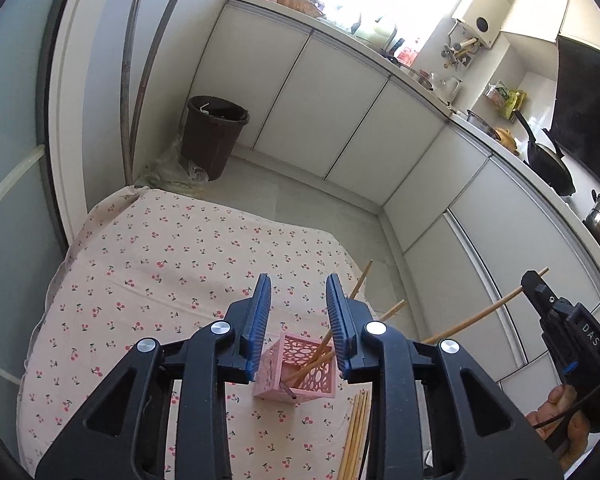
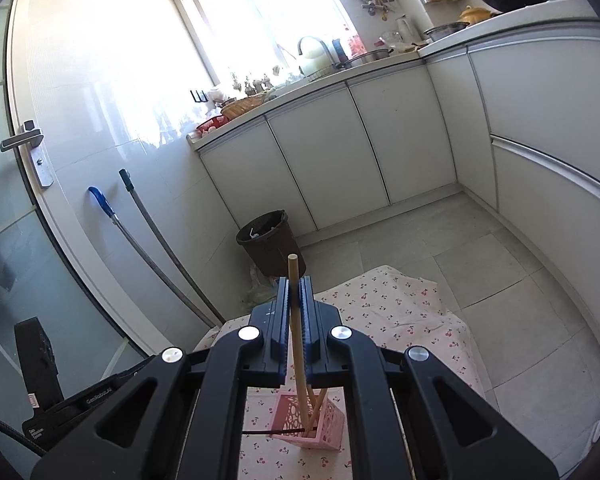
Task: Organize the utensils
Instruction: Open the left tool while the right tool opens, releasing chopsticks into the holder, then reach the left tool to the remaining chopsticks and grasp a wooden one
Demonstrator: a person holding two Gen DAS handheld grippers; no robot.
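The right gripper (image 2: 296, 304) is clamped narrow on one chopstick (image 2: 296, 320), its lower end already inside the pink holder (image 2: 320, 420). The left gripper (image 1: 298, 308) hangs spread wide and empty just above that holder (image 1: 300, 376), which stands on the cherry-print cloth (image 1: 160, 272). The step in hand looks like dropping this chopstick in; the next move calls for letting the fingers part so it slides down, then reaching for the loose bundle (image 1: 358, 432) lying just right of the holder. Count: one holder, two chopsticks leaning inside it, one held, roughly four or five loose ones, though partly hidden.
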